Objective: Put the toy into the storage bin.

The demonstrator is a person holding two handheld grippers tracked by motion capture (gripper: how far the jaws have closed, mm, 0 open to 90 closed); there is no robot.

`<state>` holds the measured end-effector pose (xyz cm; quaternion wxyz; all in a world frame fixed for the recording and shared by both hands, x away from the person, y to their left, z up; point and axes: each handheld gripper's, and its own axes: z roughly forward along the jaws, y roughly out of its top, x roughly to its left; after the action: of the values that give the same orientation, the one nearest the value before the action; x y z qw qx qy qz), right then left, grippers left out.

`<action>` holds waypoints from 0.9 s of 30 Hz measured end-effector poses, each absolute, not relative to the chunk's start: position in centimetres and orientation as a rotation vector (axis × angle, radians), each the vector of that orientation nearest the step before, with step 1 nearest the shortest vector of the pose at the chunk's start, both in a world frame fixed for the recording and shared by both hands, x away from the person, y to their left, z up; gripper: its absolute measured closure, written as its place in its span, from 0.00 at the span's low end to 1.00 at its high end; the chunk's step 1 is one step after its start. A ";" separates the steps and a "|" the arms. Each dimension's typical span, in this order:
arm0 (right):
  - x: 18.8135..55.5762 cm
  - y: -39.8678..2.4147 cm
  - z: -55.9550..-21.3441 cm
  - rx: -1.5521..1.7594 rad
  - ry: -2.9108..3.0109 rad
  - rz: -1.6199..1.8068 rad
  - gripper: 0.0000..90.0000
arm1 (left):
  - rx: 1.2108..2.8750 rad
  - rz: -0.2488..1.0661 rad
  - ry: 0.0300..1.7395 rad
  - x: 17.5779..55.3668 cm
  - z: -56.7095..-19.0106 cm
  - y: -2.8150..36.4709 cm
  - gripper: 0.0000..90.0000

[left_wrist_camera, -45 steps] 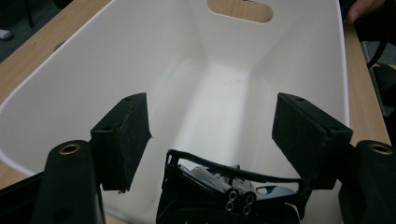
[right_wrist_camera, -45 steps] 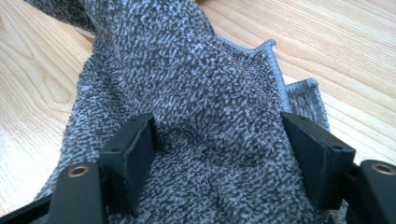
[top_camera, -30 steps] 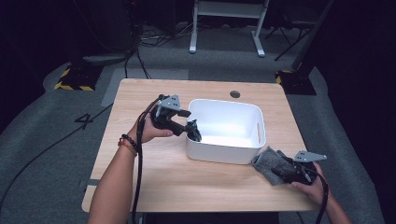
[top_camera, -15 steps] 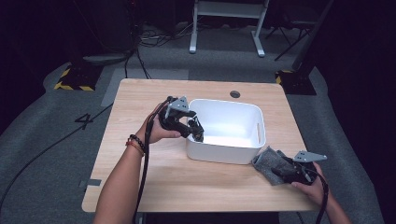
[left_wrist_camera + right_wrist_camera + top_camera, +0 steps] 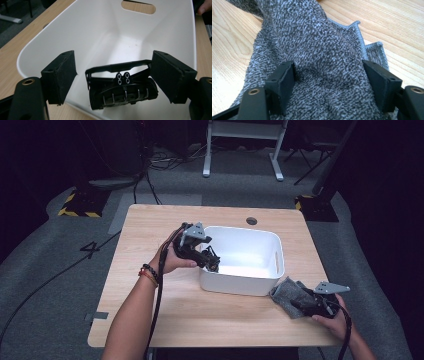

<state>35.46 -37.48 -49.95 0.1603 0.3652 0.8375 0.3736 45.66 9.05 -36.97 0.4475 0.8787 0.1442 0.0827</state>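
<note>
Left gripper (image 5: 212,261) hangs over the near-left rim of the white bin (image 5: 270,240), jaws apart and just been opening. A black clip (image 5: 122,87) sits between the pads (image 5: 61,75) without touching either, at the bin's inner wall; whether it rests on the floor of the bin is hard to tell. Right gripper (image 5: 300,302) lies low on the table (image 5: 150,220) by the bin's near-right corner, jaws wide, with a grey cloth (image 5: 317,50) bunched between them and pressing both pads. The cloth lies on the table, just beside the bin.
</note>
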 end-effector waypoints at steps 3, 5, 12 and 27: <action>35.4 -37.5 -49.9 1.038 2.395 1.062 0.31 | 2.189 0.208 0.330 45.7 -36.7 7.6 0.24; 35.4 -37.5 -49.9 1.040 2.397 1.067 0.31 | 2.192 0.212 0.313 45.5 -36.5 7.1 0.23; 35.3 -37.6 -49.9 1.036 2.399 1.071 0.31 | 2.144 0.232 0.325 45.0 -35.9 8.1 0.21; 35.3 -37.6 -50.0 1.045 2.398 1.080 0.31 | 2.109 0.343 0.442 42.5 -37.0 14.1 0.18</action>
<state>35.35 -37.65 -50.04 0.1553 0.3647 0.8371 0.3769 42.50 14.12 -36.97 0.4617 0.8574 0.1797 0.1394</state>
